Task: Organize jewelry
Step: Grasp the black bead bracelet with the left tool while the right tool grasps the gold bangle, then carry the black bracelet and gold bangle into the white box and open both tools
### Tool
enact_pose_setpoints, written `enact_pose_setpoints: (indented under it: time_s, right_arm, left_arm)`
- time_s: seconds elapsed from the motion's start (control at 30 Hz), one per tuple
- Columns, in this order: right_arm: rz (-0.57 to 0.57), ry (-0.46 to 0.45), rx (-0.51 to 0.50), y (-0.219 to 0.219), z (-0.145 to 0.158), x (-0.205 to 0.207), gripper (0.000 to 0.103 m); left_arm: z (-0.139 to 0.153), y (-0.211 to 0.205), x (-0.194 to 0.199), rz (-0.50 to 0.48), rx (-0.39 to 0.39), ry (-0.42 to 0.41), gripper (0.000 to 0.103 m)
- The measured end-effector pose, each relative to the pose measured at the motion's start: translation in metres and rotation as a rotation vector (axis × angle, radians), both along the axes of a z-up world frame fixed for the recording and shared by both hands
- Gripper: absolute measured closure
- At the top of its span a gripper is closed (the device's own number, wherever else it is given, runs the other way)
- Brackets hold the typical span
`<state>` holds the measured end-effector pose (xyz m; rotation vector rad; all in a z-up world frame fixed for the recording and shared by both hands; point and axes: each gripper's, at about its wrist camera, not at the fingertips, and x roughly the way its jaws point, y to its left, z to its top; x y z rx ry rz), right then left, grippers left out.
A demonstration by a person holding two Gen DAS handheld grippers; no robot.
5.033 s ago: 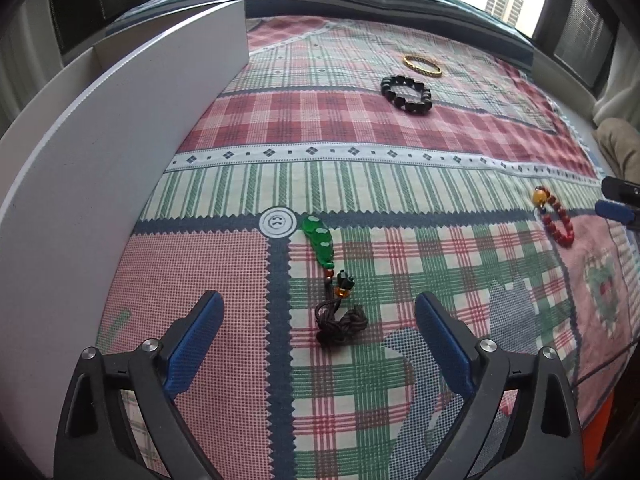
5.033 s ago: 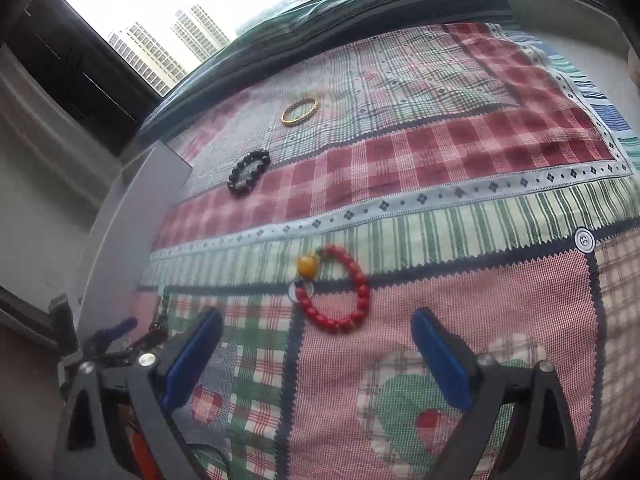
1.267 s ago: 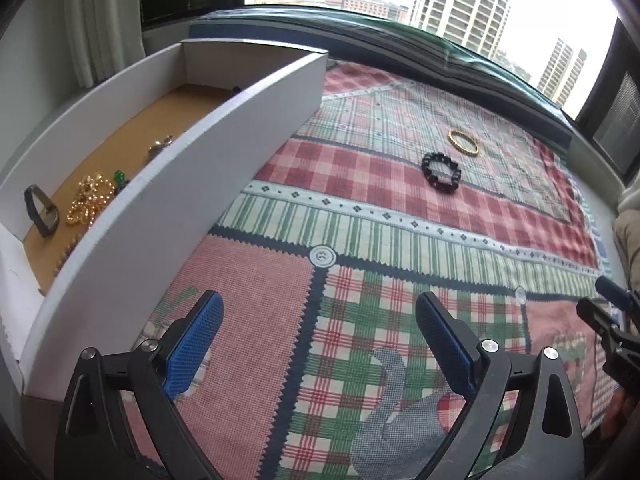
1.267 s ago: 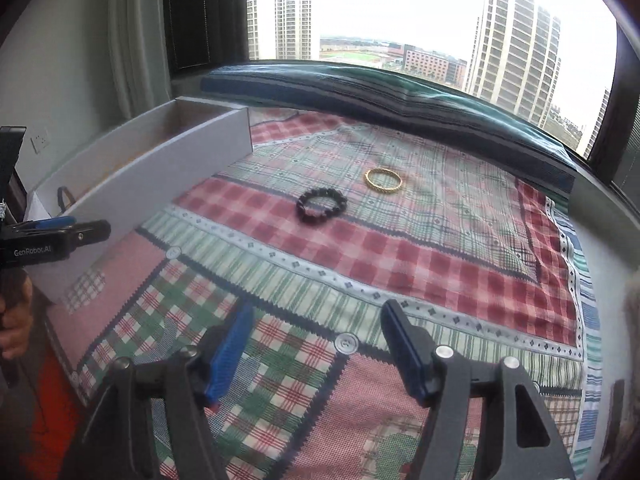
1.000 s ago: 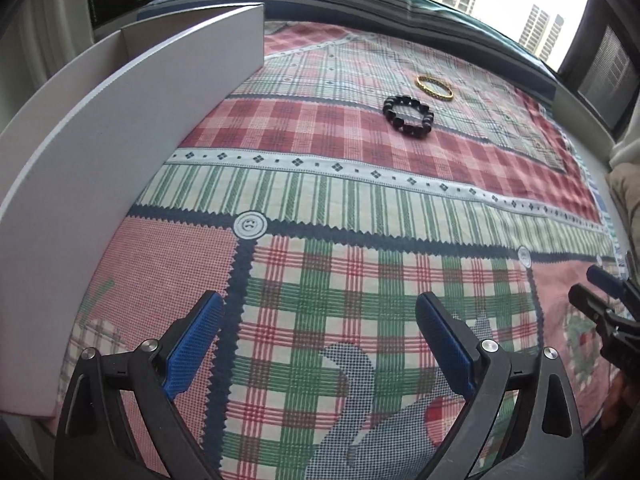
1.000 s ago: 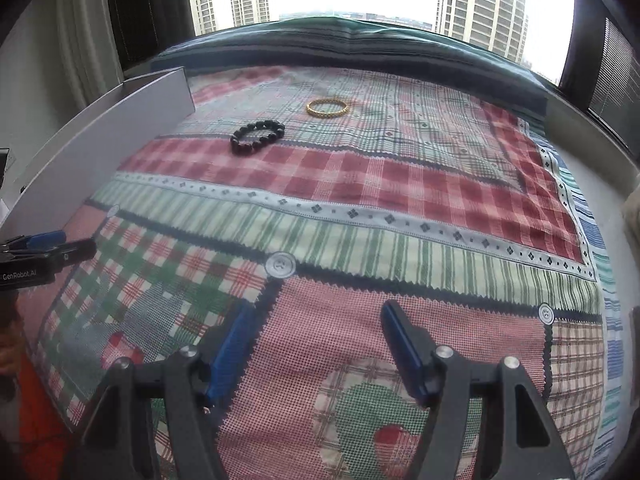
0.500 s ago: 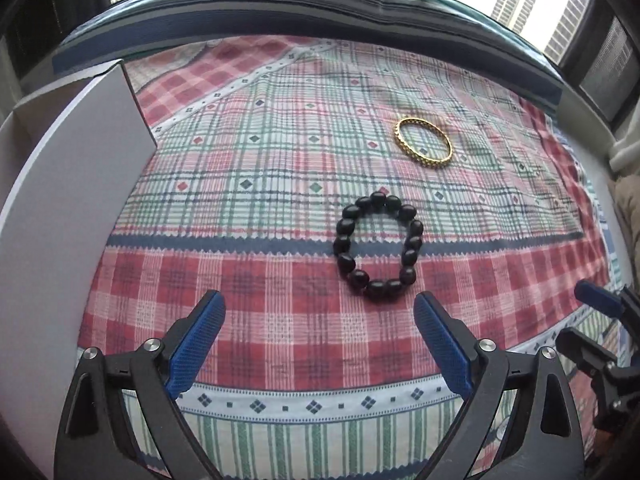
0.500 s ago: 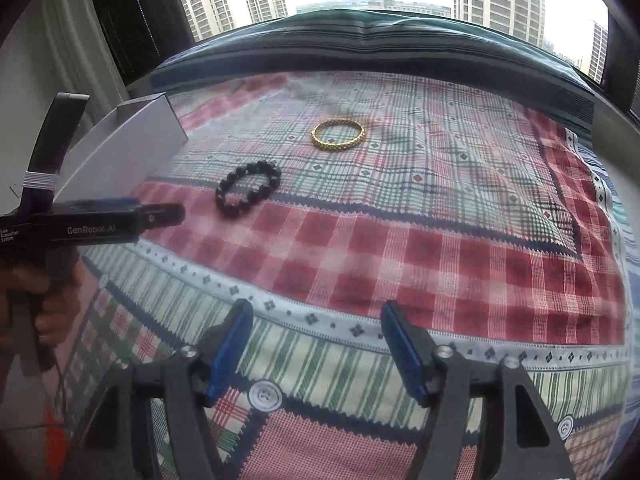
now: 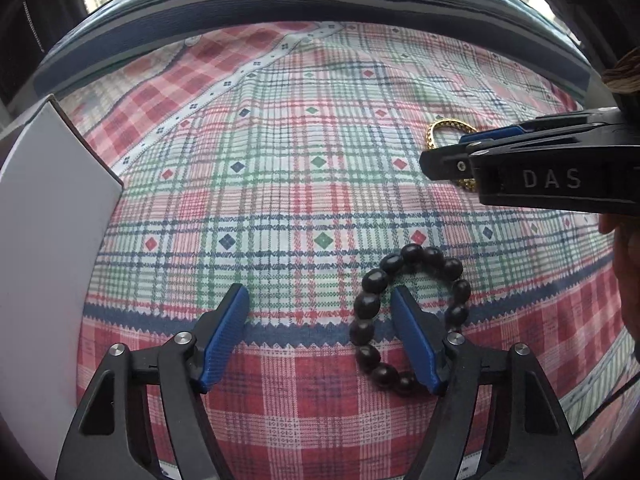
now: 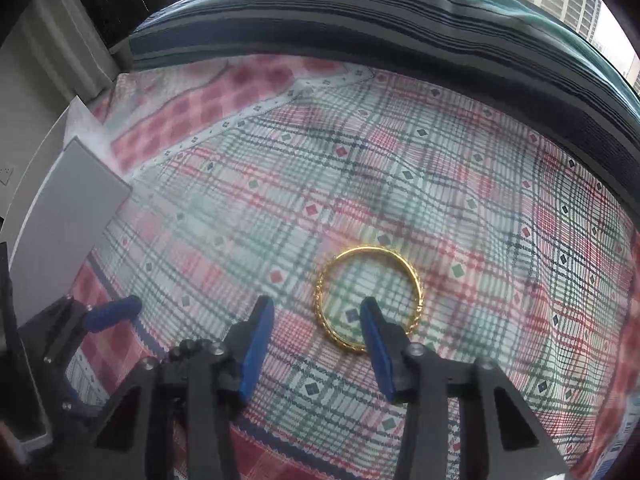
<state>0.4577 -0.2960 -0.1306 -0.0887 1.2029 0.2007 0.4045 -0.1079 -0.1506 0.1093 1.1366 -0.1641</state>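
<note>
While both tools gape and grip nothing, two pieces remain loose on plaid cloth (image 9: 280, 208). Left tool (image 9: 320, 312): right pad inside black bead bracelet (image 9: 408, 312), left pad outside. Right tool (image 10: 316, 320): right pad inside gold bangle (image 10: 368, 296). Neither lifted; stowing likely left. White box (image 9: 48, 240) at left edge, contents hidden. Far: striped cushion (image 10: 400, 20), window, towers.

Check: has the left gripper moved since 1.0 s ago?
Yes. The left gripper advanced across the cloth toward the window; its right finger now sits inside the black bead bracelet.
</note>
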Motion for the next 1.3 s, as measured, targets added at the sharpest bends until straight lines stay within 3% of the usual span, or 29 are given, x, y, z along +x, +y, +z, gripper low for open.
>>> enact_pose_setpoints:
  time_s: [0.03,0.1,0.13,0.17,0.2,0.27,0.4,0.63,0.8,1.07,1.3]
  right_arm:
    - [0.005,0.009,-0.026,0.004,-0.007,0.005,0.061]
    - [0.008,0.024,-0.069,0.01,-0.017,0.011,0.067]
    - [0.01,0.003,-0.085,0.013,-0.016,0.011,0.076]
    - [0.011,0.007,-0.095,0.016,-0.017,0.011,0.089]
    - [0.008,0.005,-0.106,0.017,-0.018,0.009,0.096]
    - [-0.003,0.005,-0.104,0.019,-0.019,0.006,0.098]
    - [-0.049,-0.018,-0.018,0.009,-0.009,-0.017,0.098]
    - [-0.109,-0.061,0.198,-0.023,0.026,-0.088,0.098]
    - [-0.087,-0.073,0.245,-0.022,0.054,-0.127,0.097]
    - [0.07,-0.1,0.249,0.056,0.098,-0.172,0.097]
    - [0.279,-0.169,0.287,0.169,0.155,-0.186,0.097]
  left_arm:
    - [0.001,-0.001,-0.001,-0.008,0.002,-0.003,0.035]
    - [0.003,-0.004,-0.004,-0.027,0.006,-0.01,0.055]
    - [0.004,-0.007,-0.006,-0.043,0.006,-0.014,0.063]
    - [0.005,-0.009,-0.008,-0.063,0.001,-0.017,0.087]
    - [0.007,-0.01,-0.012,-0.078,0.002,-0.016,0.093]
    - [0.009,-0.01,-0.014,-0.073,-0.01,-0.015,0.093]
    - [0.022,0.006,-0.025,-0.034,-0.11,-0.003,0.093]
    - [0.067,0.04,-0.064,0.01,-0.225,-0.045,0.093]
    - [0.094,0.064,-0.096,0.042,-0.268,-0.058,0.093]
    - [0.138,0.142,-0.153,0.133,-0.347,-0.027,0.093]
    - [0.209,0.247,-0.203,0.252,-0.362,-0.113,0.093]
